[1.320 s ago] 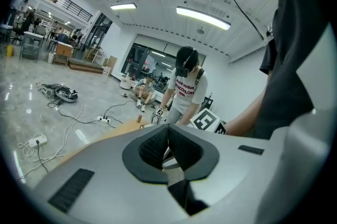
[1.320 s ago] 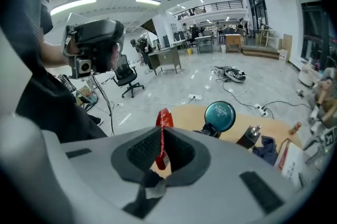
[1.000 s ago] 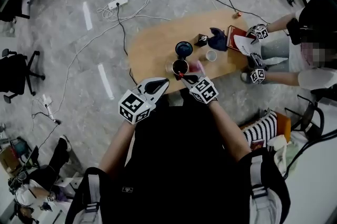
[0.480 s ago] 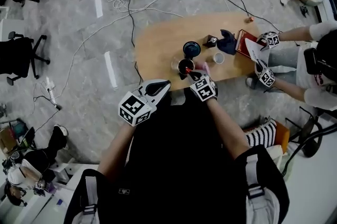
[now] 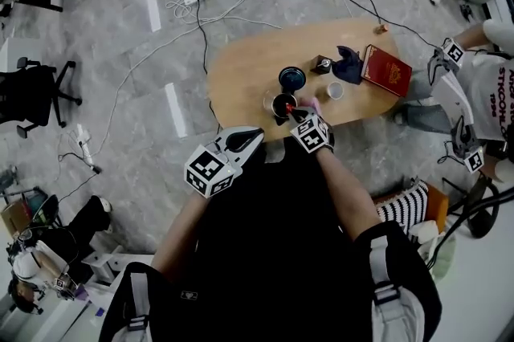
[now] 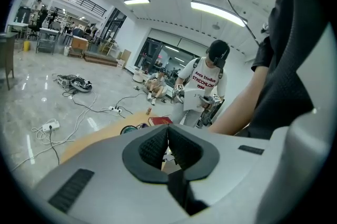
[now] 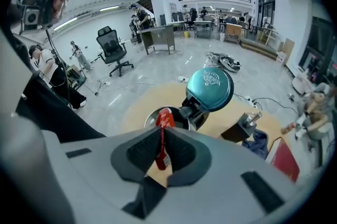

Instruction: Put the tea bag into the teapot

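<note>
Tea bag [image 7: 164,131] over the teapot [image 7: 179,114], mid-frame.
Right gripper [image 7: 162,150] pinches it, not dropped yet; left gripper [image 6: 167,150] pressed together, empty.

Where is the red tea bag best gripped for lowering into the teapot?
The thin red tea bag stands upright, so pinch its two flat faces near mid-length, coming from the person's side as the right gripper does; its free end points at the open teal-lidded teapot.

Your oval table [image 5: 241,75] holds the open teapot [image 5: 281,103] at its near edge, with a cup [image 5: 335,90], blue cloth [image 5: 348,64] and red book [image 5: 388,70] towards its right end.
</note>
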A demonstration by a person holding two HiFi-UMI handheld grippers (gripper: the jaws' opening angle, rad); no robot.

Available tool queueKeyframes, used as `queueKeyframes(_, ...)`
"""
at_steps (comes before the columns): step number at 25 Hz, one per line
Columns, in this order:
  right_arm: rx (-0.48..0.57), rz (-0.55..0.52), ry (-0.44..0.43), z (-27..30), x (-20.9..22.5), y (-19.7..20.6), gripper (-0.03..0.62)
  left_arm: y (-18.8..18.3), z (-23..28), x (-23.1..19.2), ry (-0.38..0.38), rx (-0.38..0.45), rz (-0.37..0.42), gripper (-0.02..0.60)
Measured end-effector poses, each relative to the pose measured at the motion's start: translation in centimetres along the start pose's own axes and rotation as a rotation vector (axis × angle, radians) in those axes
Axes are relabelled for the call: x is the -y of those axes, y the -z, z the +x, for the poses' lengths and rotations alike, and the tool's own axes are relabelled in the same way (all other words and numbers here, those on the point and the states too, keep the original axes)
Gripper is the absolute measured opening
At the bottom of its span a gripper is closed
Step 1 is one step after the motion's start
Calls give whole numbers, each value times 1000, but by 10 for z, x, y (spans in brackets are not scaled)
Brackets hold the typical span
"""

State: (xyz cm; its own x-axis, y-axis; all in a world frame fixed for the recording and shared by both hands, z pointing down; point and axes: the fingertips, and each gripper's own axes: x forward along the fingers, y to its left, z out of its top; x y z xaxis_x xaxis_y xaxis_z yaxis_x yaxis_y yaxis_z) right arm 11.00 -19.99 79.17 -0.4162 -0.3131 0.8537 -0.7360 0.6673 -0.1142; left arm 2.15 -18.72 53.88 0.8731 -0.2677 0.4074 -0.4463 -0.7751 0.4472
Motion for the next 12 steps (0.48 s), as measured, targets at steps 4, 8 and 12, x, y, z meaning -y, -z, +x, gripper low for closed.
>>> queueKeyframes(4, 6, -3, -2, 3, -2, -1, 35, 3, 0, 1, 16, -18, 5, 11)
queueKeyframes(8, -3, 5, -12, 7, -7, -2, 35, 6, -3, -2, 32, -34, 5, 12)
queueKeyframes(12, 4, 0, -9, 10, -9, -7, 46, 8, -4, -6, 46, -44, 17, 11)
